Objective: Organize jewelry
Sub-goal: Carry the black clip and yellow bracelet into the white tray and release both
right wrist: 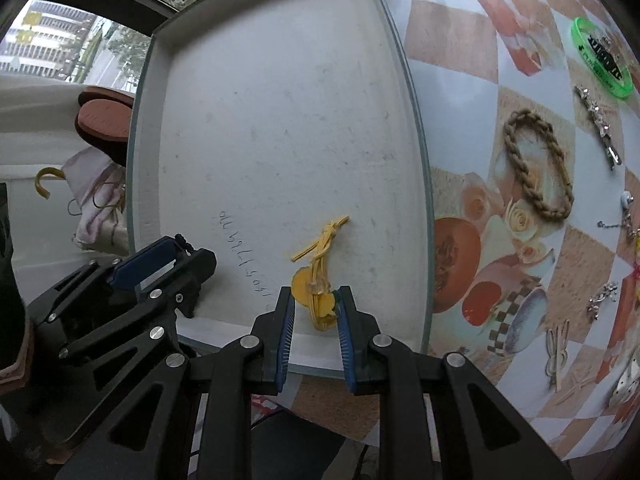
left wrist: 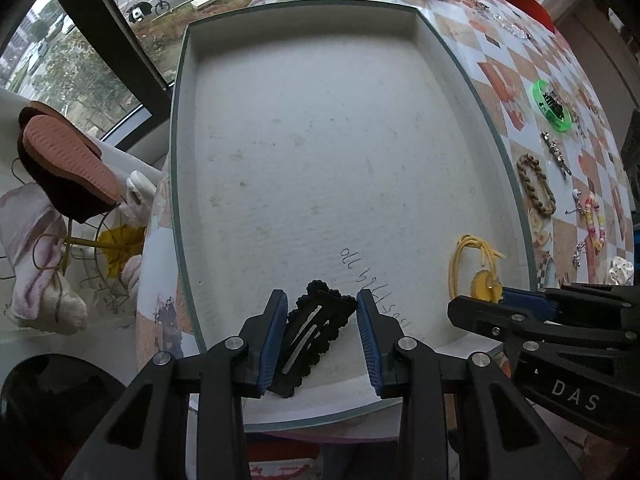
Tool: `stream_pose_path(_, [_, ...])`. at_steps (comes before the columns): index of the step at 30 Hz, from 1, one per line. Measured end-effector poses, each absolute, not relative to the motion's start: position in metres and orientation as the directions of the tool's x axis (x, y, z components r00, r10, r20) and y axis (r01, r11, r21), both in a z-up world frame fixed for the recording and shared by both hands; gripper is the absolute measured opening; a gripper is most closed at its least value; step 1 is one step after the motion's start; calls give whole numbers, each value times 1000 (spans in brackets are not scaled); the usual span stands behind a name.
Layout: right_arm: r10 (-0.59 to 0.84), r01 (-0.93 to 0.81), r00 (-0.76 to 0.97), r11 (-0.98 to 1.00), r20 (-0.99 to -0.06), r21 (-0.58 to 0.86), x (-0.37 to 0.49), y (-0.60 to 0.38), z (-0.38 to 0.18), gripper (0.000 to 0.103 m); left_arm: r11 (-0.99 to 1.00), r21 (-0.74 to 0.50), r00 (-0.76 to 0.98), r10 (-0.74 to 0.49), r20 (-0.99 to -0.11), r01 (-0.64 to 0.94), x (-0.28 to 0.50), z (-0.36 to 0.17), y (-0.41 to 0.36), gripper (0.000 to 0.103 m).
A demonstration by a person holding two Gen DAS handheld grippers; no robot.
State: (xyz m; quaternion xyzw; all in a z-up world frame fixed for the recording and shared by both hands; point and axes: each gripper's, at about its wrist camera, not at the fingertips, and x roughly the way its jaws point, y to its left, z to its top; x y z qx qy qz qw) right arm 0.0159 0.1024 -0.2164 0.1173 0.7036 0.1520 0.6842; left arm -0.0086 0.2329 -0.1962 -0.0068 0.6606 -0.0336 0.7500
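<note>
Both your tools hang low over the near end of a shallow white tray (left wrist: 320, 140), each delivering one piece from the scatter on the checked surface (right wrist: 460, 80).

Your left tool (left wrist: 322, 312) points straight down, its blue ribbed pads part-open with a black scalloped hair clip (left wrist: 312, 336) between them. The clip leans on the left pad and stands clear of the right one, so it looks released or nearly so; you cannot tell from here whether it already lies flat on the tray floor.

Your right tool (right wrist: 316, 308), tilted forward, has its pads narrowly apart around a yellow hair tie (right wrist: 316, 280), a bundle of thin elastic cord with a flat round charm. The right pad touches the charm's edge; the left pad shows a sliver of gap. The knotted end already rests on the tray ahead of the pads.

The tray's lining is matt and lightly stained, with pencilled writing just beyond the left tool. Off to the right of the right tool, waiting on the glossy printed surface, lie a braided tan bracelet (right wrist: 536, 164), a green translucent bangle (right wrist: 600, 60) and a rhinestone clip (right wrist: 598, 124).
</note>
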Motion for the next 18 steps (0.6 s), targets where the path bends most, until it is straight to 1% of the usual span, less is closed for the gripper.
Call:
stream_pose_path(1, [375, -39, -35, 926, -926, 376, 17, 101, -216, 36, 998, -55, 126, -60, -990, 43, -8, -196, 233, 40])
stream_pose_path(3, [380, -35, -21, 924, -925, 380, 17, 98, -214, 47, 997, -53, 128, -59, -990, 49, -6, -195, 233, 40])
stream_pose_path(4, [384, -34, -14, 923, -923, 384, 18, 96, -213, 49, 997, -50, 129, -56, -990, 51, -6, -194, 232, 40])
stream_pose_path(7, [405, -18, 4, 914, -914, 405, 21, 88, -206, 49, 998, -40, 133, -47, -990, 52, -3, -192, 232, 40])
stream_pose_path(8, [414, -12, 15, 910, -910, 414, 20, 85, -201, 49, 998, -39, 134, -45, -990, 51, -2, -192, 233, 45])
stream_pose_path(9, [422, -7, 25, 907, -906, 422, 21, 82, -198, 49, 998, -39, 136, -45, -990, 51, -2, -191, 233, 63])
stream_pose_path(10, [431, -2, 39, 902, -902, 431, 22, 80, -192, 50, 998, -35, 144, -42, -989, 50, -1, -189, 233, 69])
stream_pose_path(11, [437, 0, 51, 899, -898, 438, 22, 74, -187, 50, 998, -28, 162, -36, -986, 52, -1, -186, 233, 71])
stream_pose_path(17, [412, 3, 125, 909, -903, 416, 20, 55, -160, 55, 996, -17, 165, -31, -986, 87, 7, -182, 226, 71])
stream_pose_path(18, [407, 11, 133, 911, -904, 412, 19, 52, -158, 57, 996, -15, 167, -30, -986, 92, 8, -182, 225, 84])
